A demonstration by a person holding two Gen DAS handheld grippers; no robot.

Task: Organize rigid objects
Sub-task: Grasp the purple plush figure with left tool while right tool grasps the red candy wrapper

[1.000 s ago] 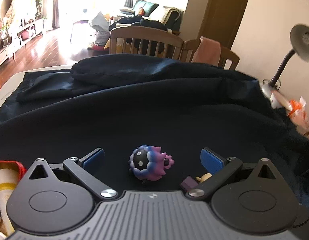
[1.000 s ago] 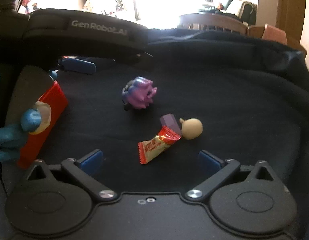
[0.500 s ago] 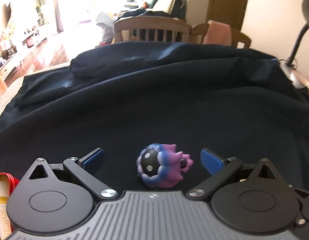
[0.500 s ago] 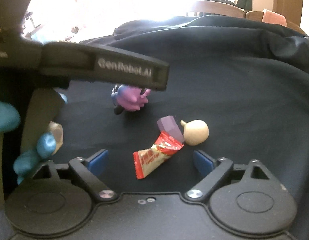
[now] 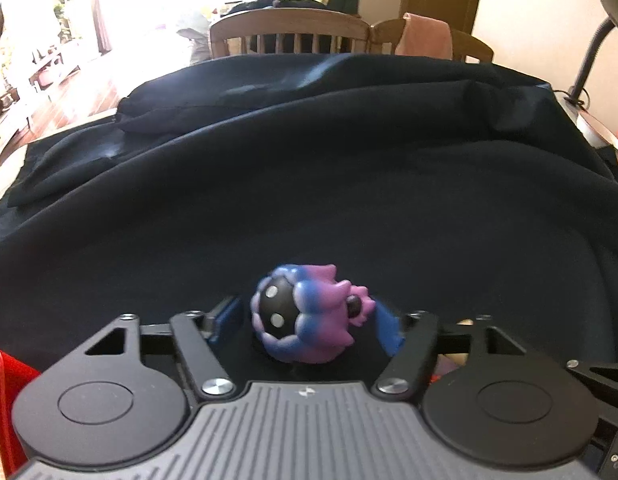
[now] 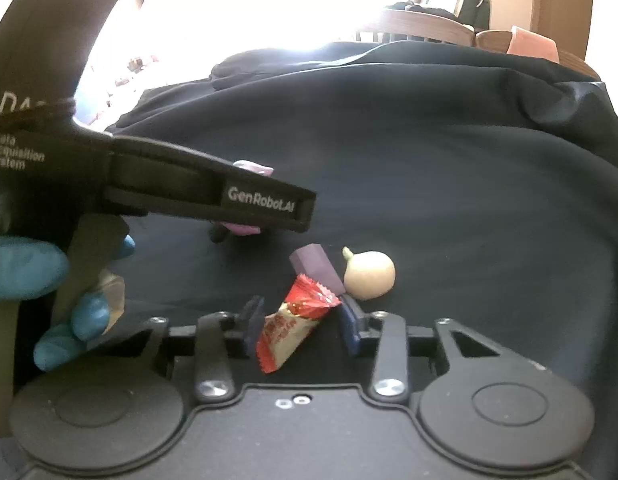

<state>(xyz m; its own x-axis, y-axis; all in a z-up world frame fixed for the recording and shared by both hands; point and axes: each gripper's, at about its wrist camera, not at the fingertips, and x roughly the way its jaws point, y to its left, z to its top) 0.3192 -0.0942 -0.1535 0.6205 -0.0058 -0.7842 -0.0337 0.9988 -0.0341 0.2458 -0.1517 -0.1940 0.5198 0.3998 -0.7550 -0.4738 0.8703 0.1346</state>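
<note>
Between my left gripper's (image 5: 309,320) blue pads (image 5: 225,316) sits the purple-blue toy (image 5: 305,318), on the dark cloth (image 5: 309,184) over the table. I have the fingers partly drawn in around it: the right pad looks to be touching the toy's pink side, the left pad shows a small gap, so I judge the grip not yet firm. The toy is bumpy and rounded, so I line the pads up on its widest flanks to keep it from squirting forward. On the right side, my right gripper (image 6: 303,322) straddles the red wrapper (image 6: 293,326), fingers narrowed to either side of it with slivers of cloth still showing, so apart but near closing. Whether either pad touches the wrapper I cannot tell. The wrapper is crinkly and thin, probably deforms under the pads, so I hold low to catch its body, not the frilled end. Just beyond it lie a purple block (image 6: 317,268), touching the wrapper's top, and a cream bulb (image 6: 369,276) just beside the block; both wait. From the right wrist view the left rig's strap (image 6: 213,196) crosses in front and hides most of the toy. A gloved hand (image 6: 49,276) holds that rig. Red box (image 5: 9,392) edge at left is likely the drop spot.
</note>
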